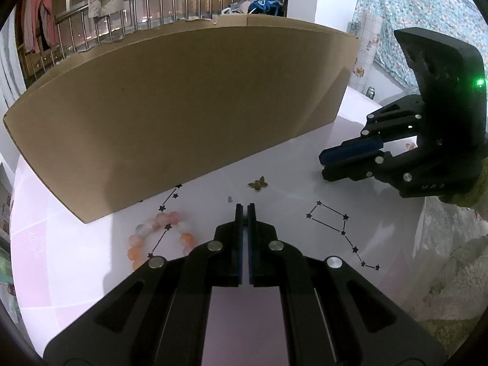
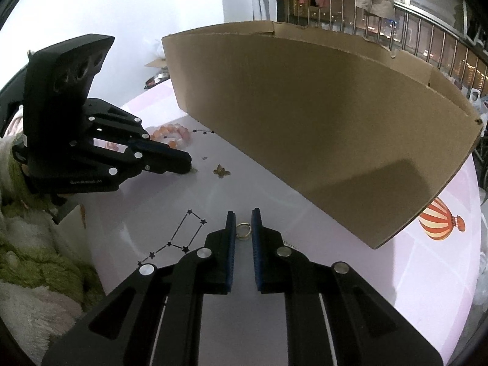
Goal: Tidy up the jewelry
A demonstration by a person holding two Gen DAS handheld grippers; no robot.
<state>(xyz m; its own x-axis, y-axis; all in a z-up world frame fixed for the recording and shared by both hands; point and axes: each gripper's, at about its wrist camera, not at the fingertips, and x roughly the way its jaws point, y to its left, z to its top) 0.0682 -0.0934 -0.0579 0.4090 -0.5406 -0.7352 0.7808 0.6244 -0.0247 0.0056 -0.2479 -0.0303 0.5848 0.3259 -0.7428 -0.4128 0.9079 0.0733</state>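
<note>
My left gripper (image 1: 243, 210) rests its tips on the table with its jaws shut on a small gold piece (image 2: 194, 170) that pokes out at the tip. A pink and orange bead bracelet (image 1: 161, 235) lies just left of it. A gold butterfly charm (image 1: 258, 183) and a tiny grey bit (image 1: 230, 199) lie just beyond it. My right gripper (image 2: 243, 215) is also down on the table, and its blue pads press on a small gold ring (image 2: 243, 231). Across the table, the right gripper (image 1: 322, 166) is off to the right and the left gripper (image 2: 189, 164) off to the left.
A long open cardboard box (image 1: 183, 106) stands along the far side of the white and pink table (image 2: 305, 274), close behind the jewelry. Black constellation prints (image 1: 341, 228) and a balloon print (image 2: 439, 222) mark the tabletop. A fuzzy green and white sleeve (image 2: 30, 238) is at the left.
</note>
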